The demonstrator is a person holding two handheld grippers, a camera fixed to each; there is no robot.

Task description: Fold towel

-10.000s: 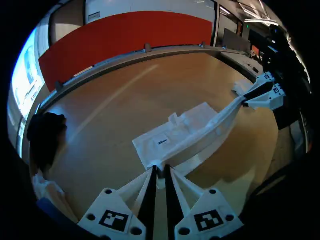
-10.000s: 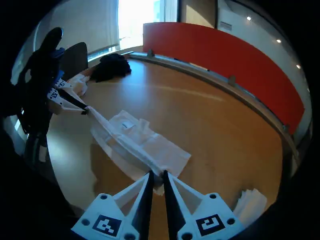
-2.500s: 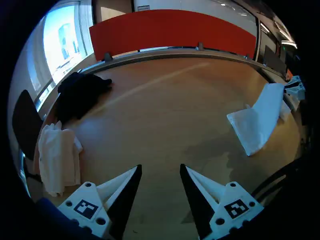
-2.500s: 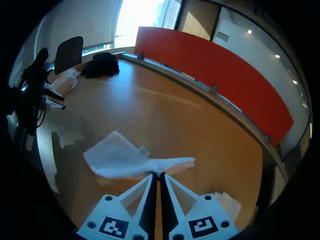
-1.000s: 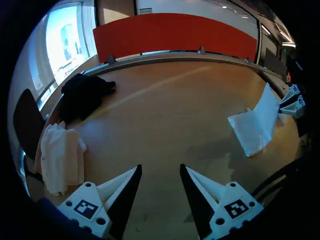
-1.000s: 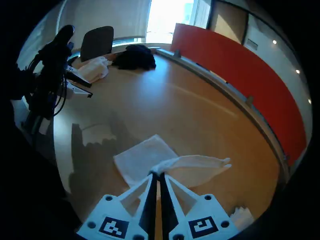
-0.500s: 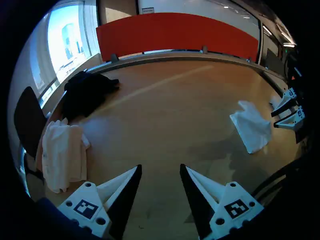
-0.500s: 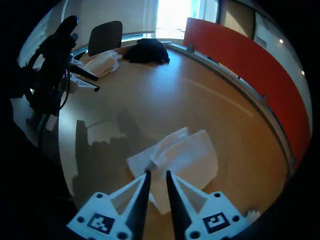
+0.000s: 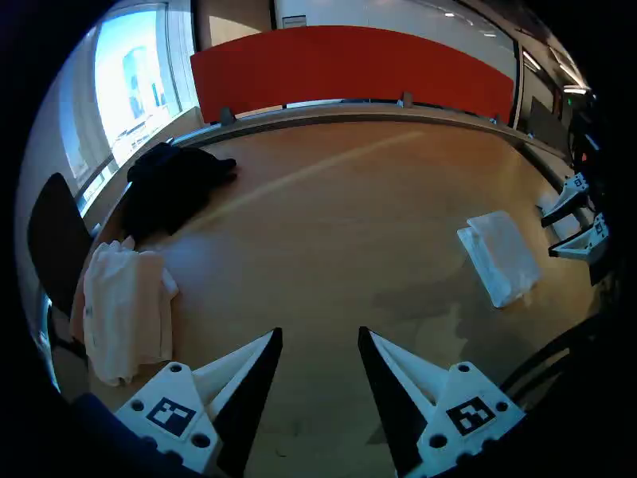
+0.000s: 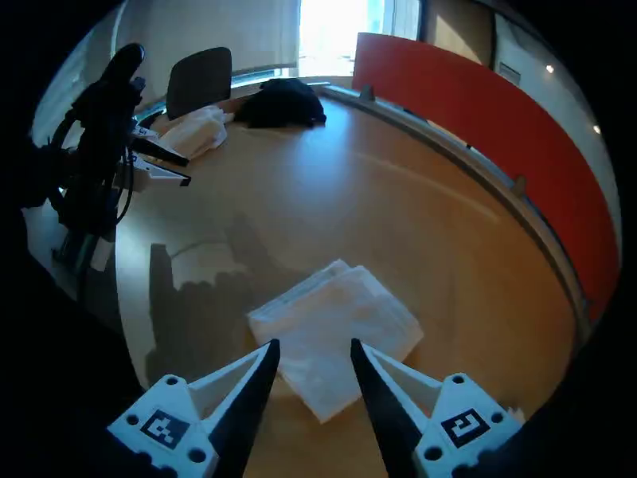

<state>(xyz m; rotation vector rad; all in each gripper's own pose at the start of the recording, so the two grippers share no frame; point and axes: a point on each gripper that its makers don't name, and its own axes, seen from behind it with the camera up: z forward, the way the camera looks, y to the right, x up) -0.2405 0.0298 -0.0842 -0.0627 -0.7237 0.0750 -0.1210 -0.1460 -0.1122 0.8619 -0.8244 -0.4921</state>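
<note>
- Towel (image 10: 334,327) status: lies flat on the table (image 10: 374,191) as a compact folded rectangle, just ahead of the right gripper (image 10: 314,344). Half a second ago its top layer was still bunched up at the jaw tips.
- Right gripper jaws: now wide apart with nothing between them. One second ago they were pinched together on the lifted edge, so the release is done.
- Left gripper (image 9: 319,330) jaws: apart and empty, well away from the towel. No change over the last seconds.
- Left gripper view: towel sits near the table edge on that view's right side. Its upper layer is slightly offset, so a strip of the under layer shows.
- Judgement: last fold is laid down and the task looks essentially complete. Edges are not quite aligned, so a small tidy may be worthwhile.
- White cloth pile (image 9: 127,307) and black garment (image 9: 171,179) at the far end: undisturbed.
</note>
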